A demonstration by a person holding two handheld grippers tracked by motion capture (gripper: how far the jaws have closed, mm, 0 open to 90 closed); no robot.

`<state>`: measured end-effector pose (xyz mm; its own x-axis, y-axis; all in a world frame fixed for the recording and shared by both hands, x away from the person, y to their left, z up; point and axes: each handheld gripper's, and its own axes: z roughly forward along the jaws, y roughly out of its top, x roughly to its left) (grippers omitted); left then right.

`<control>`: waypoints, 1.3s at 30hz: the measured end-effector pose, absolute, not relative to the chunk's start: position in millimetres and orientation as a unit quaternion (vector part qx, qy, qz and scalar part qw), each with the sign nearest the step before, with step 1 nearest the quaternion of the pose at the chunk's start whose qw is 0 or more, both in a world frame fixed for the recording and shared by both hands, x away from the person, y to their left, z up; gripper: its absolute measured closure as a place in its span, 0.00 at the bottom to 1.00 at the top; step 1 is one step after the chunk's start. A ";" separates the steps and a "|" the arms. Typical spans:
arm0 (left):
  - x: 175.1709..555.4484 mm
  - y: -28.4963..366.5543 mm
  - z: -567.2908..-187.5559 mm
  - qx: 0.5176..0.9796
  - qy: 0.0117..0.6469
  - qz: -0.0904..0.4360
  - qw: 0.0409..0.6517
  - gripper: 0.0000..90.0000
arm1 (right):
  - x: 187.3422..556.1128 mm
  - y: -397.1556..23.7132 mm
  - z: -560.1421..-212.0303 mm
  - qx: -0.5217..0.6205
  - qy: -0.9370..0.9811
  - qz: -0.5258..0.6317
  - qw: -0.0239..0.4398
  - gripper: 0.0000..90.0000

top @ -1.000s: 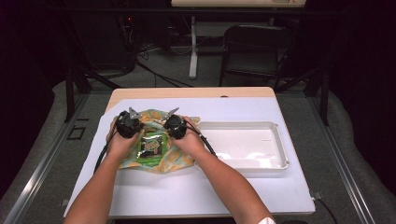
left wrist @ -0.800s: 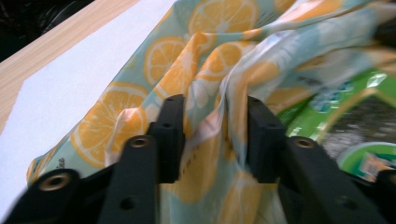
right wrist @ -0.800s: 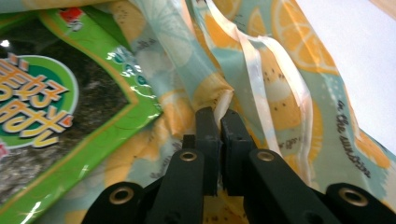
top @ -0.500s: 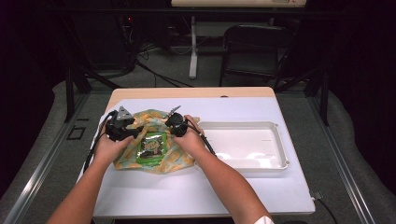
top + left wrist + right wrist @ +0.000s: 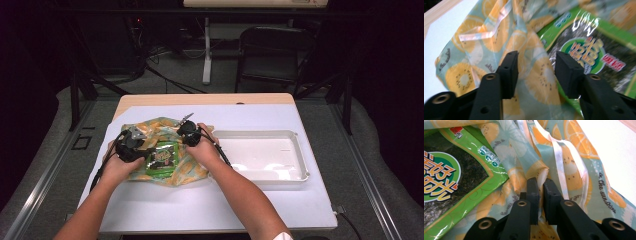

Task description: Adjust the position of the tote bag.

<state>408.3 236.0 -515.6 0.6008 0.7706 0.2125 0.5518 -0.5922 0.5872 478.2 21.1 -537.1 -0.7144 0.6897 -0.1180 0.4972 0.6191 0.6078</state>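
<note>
the left gripper was spread wide, its two black jaws standing apart over a fold of the fruit-print bag. nothing sat clamped between them; the cloth with its orange slices and kiwi rounds lay just ahead of and under the gap. off that gripper's right jaw lay the green seaweed packet, shiny and dark in the middle, resting on the bag.

the right gripper had its jaws pressed nearly together on a bunched ridge of the fruit-print bag, the fabric pinched up between them. a pale ribbon-like strip ran just beyond the jaw tips and off to that gripper's right. the green seaweed packet lay to the left of its jaws, near but apart from them.

from the high view, the left gripper and right gripper sat at either side of the packet, with the bag spread beneath both on the white table cover. a white tray stood beyond the right hand, on the side away from the left gripper, just beside the bag's edge.
</note>
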 end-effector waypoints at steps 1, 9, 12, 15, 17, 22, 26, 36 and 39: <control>408.7 235.5 -516.3 0.864 0.382 0.228 0.235 0.69 | 478.3 21.1 -537.2 0.336 0.883 0.279 0.172 0.93; 413.8 235.8 -521.4 0.867 0.376 0.255 0.202 0.98 | 478.0 21.1 -537.0 0.331 0.884 0.278 0.175 0.93; 417.5 239.3 -521.7 0.860 0.388 0.263 0.201 1.00 | 477.6 21.1 -536.9 0.332 0.884 0.278 0.177 0.93; 422.3 244.2 -522.8 0.849 0.408 0.271 0.198 1.00 | 477.5 21.3 -536.9 0.332 0.883 0.280 0.179 0.94; 426.0 247.7 -523.8 0.841 0.422 0.277 0.194 1.00 | 477.3 21.3 -536.9 0.331 0.884 0.277 0.181 0.94; 436.7 256.4 -530.7 0.827 0.459 0.263 0.190 1.00 | 478.4 20.8 -538.1 0.335 0.883 0.273 0.185 0.94; 441.7 259.9 -536.2 0.823 0.473 0.251 0.189 1.00 | 478.7 20.8 -538.4 0.337 0.882 0.270 0.189 0.95; 447.1 273.4 -540.5 0.809 0.506 0.210 0.211 1.00 | 481.3 16.5 -538.2 0.348 0.881 0.257 0.193 0.99; 447.0 271.7 -541.1 0.810 0.506 0.210 0.207 1.00 | 481.2 17.2 -539.6 0.353 0.878 0.260 0.194 0.99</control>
